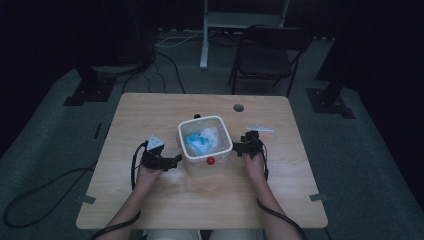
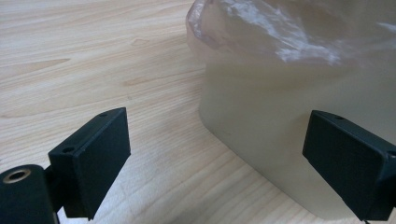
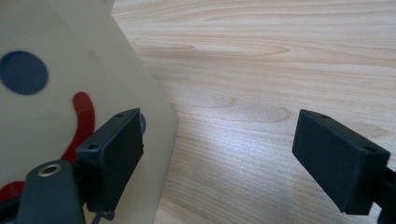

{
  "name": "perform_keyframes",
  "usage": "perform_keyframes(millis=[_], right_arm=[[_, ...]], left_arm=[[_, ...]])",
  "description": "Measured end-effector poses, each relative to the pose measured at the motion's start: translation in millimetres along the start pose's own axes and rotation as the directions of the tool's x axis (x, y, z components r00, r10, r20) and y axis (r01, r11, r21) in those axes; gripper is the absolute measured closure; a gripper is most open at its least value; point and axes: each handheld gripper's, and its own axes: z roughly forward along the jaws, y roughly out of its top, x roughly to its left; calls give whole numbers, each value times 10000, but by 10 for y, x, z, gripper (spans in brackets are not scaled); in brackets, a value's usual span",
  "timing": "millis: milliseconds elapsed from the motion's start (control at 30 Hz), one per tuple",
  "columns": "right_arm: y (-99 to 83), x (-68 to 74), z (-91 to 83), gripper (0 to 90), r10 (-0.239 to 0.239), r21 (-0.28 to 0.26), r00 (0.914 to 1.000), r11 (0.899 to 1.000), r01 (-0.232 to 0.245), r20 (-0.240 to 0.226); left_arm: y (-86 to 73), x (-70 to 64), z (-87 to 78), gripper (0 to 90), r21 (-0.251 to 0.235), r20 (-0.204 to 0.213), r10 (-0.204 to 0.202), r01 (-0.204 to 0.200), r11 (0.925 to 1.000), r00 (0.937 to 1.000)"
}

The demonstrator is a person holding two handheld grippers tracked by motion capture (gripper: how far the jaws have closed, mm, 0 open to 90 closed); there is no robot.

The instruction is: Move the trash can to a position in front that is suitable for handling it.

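1. Tub (image 1: 205, 145): one translucent white plastic container with a rounded square rim, sitting a little past the middle of the wooden counter (image 1: 150, 200), directly between my two hands.
2. Contents: pale crumpled material and something blue inside; I cannot tell exactly what. One small red round mark shows on the near wall in the high view.
3. My left gripper (image 1: 170, 162) sits just left of the tub, jaws spread wide and holding nothing. In the left gripper view the tub's wall (image 2: 280, 116) lies ahead and to the right, running behind the right jaw; the left jaw is over bare wood.
4. My right gripper (image 1: 239, 148) sits just right of the tub, jaws also spread and empty. In the right gripper view the wall (image 3: 70, 93), with printed red and blue marks, lies behind the left jaw.
5. Key relation: the tub lies inward from each gripper, both about equally near. I judge the next move is inward, to take or brace the tub's sides.
6. Count: one tub, two grippers, one white scrap (image 1: 260, 128) on the counter beyond my right gripper.
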Motion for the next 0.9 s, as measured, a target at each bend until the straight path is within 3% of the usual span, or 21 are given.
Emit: perform_keyframes(millis=[167,267,467,667,800,900], right_arm=[[-3,-2,19,169,34,92,9990,10000,-30,-455],[-15,-21,7,184,49,172,9972,9998,-36,-747],[-42,33,-64,201,-260,273,9979,9992,277,-595],[-110,90,-144,202,-573,280,9965,9979,590,-607],[-187,131,-212,209,-704,238,9948,9971,723,-733],[-251,173,-270,209,-894,146,9930,9958,908,-776]], left_arm=[[28,-44,-1,82,34,10,62,-62,10000,10000],[20,-54,-11,82,137,228,-9,6,9999,9997],[12,-128,-70,82,345,175,264,-270,9990,9995],[-40,-257,-193,82,577,259,793,-807,9951,9965],[-123,-320,-284,82,588,605,759,-795,9951,9953],[-182,-366,-343,82,513,617,826,-858,9950,9947]])
